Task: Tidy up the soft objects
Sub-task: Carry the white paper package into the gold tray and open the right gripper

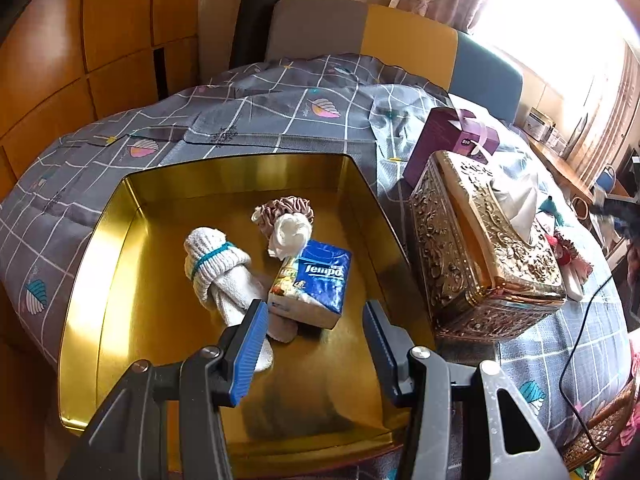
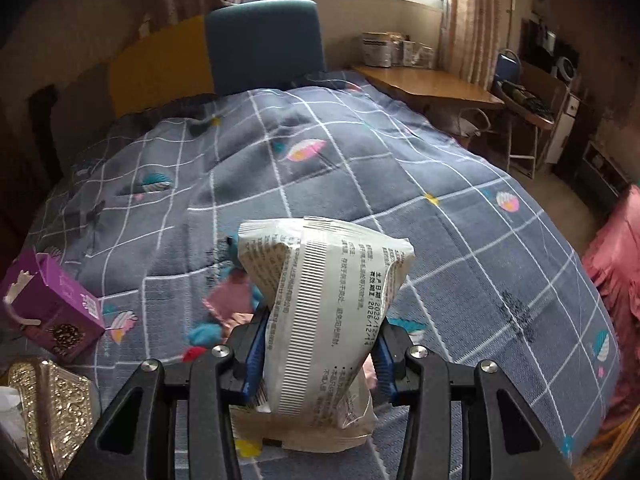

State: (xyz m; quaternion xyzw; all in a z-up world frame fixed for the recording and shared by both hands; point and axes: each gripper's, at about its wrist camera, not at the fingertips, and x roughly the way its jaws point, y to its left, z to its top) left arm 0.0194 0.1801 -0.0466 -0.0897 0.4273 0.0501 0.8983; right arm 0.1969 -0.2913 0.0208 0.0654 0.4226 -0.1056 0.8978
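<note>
In the left wrist view a gold metal tray lies on the bed. In it are a rolled white sock with a teal band, a pink scrunchie with a white cloth wad, and a blue Tempo tissue pack. My left gripper is open and empty, just above the tray near the tissue pack. In the right wrist view my right gripper is shut on a white soft packet with printed text, held above the bed. Small colourful items lie partly hidden behind the packet.
An ornate gold tissue box stands right of the tray, with a purple carton behind it; both also show in the right wrist view, the box and the carton. The grey checked quilt covers the bed. A wooden desk stands beyond.
</note>
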